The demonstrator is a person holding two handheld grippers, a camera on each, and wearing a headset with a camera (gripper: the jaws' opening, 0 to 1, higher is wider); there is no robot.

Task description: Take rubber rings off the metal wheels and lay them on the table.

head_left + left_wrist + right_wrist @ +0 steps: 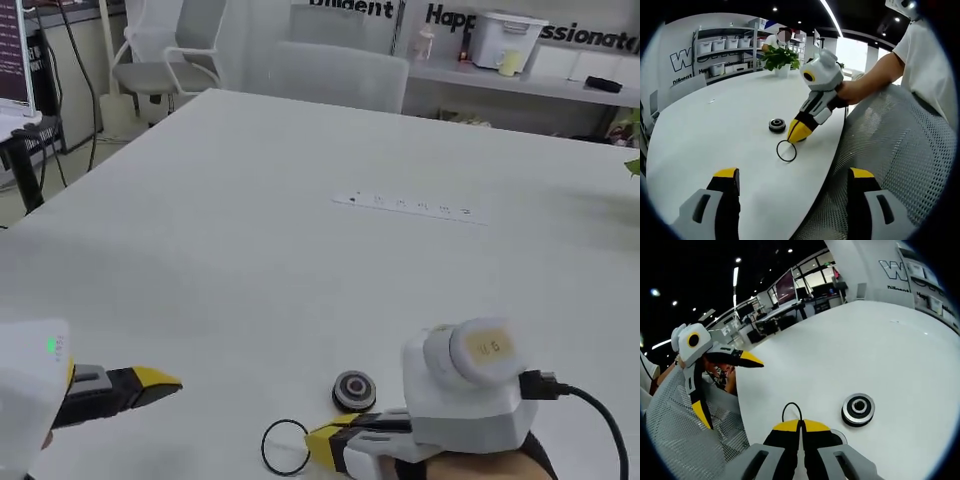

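Rubber ring (791, 409) lies on the tabletop (865, 340), pinched tight in the right hand-held gripper (801, 423). Let go slowly, then lift straight up. The left hand-held gripper (793, 173) has its jaws apart.

The grey right gripper (801, 424) with yellow-tipped jaws has them pressed together, tips angled downward, and a bare forearm (865, 87) extends behind it. The matching left gripper (793, 175) has its jaws spread wide.

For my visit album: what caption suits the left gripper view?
Right gripper shut on the edge of a ring lying on the table beside the wheel; left gripper open.
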